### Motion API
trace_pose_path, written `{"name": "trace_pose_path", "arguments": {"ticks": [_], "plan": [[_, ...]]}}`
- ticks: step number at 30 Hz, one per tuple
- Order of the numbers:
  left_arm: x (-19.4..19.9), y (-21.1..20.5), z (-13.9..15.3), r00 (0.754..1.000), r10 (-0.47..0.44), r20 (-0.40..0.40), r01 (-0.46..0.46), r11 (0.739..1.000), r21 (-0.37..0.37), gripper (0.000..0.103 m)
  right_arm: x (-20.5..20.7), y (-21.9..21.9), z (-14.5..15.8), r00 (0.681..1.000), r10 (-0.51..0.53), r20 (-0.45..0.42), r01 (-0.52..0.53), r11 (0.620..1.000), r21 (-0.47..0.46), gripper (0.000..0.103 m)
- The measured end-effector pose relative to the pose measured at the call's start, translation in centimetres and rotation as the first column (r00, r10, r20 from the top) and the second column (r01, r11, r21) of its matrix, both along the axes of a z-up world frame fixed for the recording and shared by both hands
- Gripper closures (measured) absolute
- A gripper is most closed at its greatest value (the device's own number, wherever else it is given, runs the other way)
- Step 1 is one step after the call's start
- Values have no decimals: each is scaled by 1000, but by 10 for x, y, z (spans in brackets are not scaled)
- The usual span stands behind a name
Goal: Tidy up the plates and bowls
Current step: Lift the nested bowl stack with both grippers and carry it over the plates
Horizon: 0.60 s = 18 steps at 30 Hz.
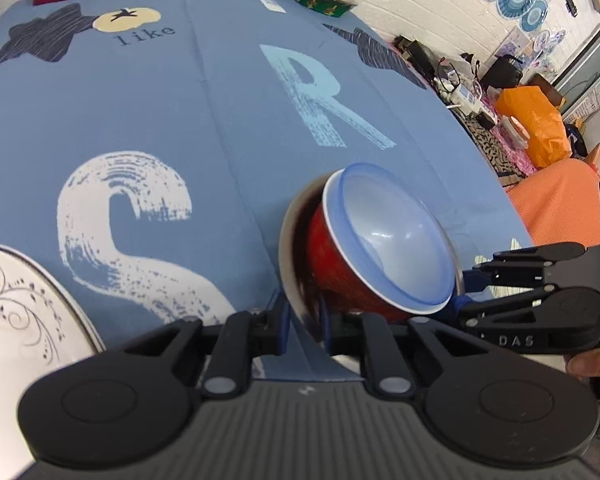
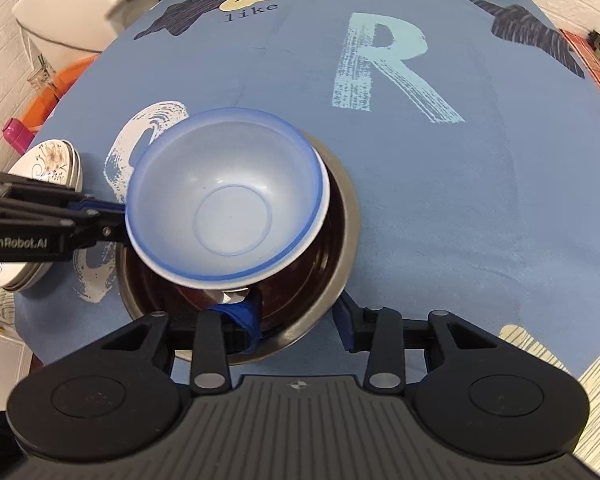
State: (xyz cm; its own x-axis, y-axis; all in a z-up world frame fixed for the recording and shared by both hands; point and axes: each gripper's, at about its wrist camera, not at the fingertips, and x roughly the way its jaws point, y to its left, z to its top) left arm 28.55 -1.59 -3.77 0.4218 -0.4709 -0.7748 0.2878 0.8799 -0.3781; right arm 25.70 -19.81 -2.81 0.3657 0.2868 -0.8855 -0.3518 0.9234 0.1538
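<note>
Blue tablecloth (image 2: 440,208) under nested steel bowl (image 2: 346,216), red bowl (image 1: 332,264), translucent blue bowl (image 2: 228,200).

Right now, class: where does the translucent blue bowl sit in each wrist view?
Left wrist view: blue bowl right of centre, tilted, nested in a red bowl.
Right wrist view: blue bowl left of centre, seen from above, over the metal bowl.
Shared landmark: the printed letter R.

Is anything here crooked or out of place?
Yes. The blue bowl, nested in a red bowl, sits tilted inside the steel bowl, leaning toward the left gripper instead of resting level. No spills or damage visible.
</note>
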Motion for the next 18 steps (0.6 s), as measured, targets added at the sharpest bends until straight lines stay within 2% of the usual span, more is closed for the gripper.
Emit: {"name": "trace_pose_path", "arguments": {"ticks": [3, 9, 13, 18], "plan": [[1, -3, 1, 1000, -2, 21, 1, 1000, 15, 98, 2, 6, -1, 1000, 22, 13, -22, 1000, -2, 79], [6, 0, -1, 1000, 5, 30, -6, 1000, 21, 98, 2, 9, 2, 994, 39, 98, -38, 999, -11, 79], [9, 1, -1, 999, 10, 31, -11, 999, 35, 98, 2, 16, 7, 988, 65, 139, -59, 997, -46, 79], [6, 8, 8, 998, 24, 54, -26, 999, 40, 98, 5, 19, 13, 988, 60, 144, -57, 998, -25, 78]]}}
